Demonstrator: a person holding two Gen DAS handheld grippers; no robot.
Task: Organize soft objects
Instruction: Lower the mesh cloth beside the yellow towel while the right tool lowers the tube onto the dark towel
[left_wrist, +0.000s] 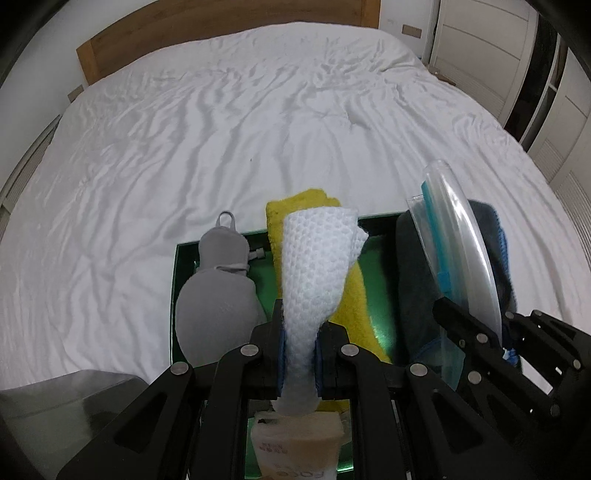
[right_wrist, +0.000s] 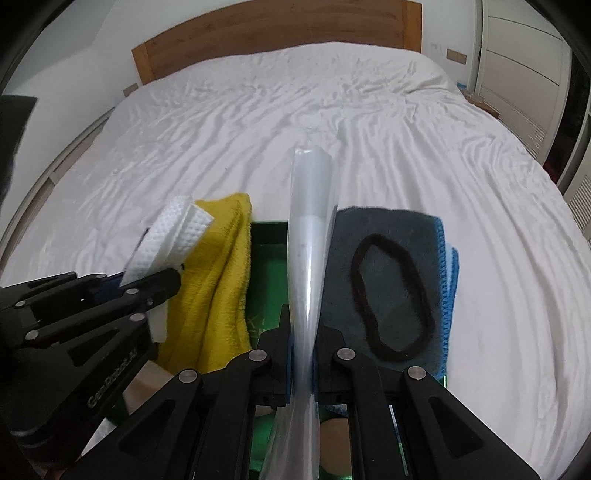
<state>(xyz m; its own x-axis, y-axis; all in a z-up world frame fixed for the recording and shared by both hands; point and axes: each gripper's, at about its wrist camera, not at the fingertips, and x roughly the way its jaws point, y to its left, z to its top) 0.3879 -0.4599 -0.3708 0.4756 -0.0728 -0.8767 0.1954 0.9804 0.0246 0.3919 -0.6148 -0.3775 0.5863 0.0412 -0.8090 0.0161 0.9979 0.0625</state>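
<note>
Left gripper: the left gripper (left_wrist: 298, 350) is clamped on a white waffle-textured cloth (left_wrist: 314, 266), which rises between its blue-padded fingers (left_wrist: 281, 350) and fans out above them.
Right gripper: the right gripper (right_wrist: 301, 363) is pinched on a clear zip bag (right_wrist: 309, 236), held edge-on and standing up from the jaws.
Green tray: a green tray (left_wrist: 184, 254) sits on the near edge of the bed (left_wrist: 221, 129), on the white, wrinkled sheet.
Tray contents, left side: a grey drawstring pouch (left_wrist: 216, 295) lies along the tray's left wall, its loop reaching over the far rim.
Tray contents, middle: a folded yellow towel (left_wrist: 295, 206) lies lengthwise, its far end poking over the far rim; the white cloth hangs over it.
Tray contents, right side: a dark grey-blue towel (right_wrist: 384, 236) with a bright blue edge lies at the right side of the tray.
Near edge of tray: a pale package with printed text (left_wrist: 295, 446) shows below the left gripper; what it is cannot be told.
Only in the right wrist view: a dark brown hair band (right_wrist: 391, 291) lies as a loop on the dark towel.
Only in the left wrist view: the pouch, and the bag's blue zip strip (left_wrist: 434, 225).
Bed surroundings: a wooden headboard (right_wrist: 258, 29) stands at the far edge, with white cupboard doors (left_wrist: 480, 48) to the right.
</note>
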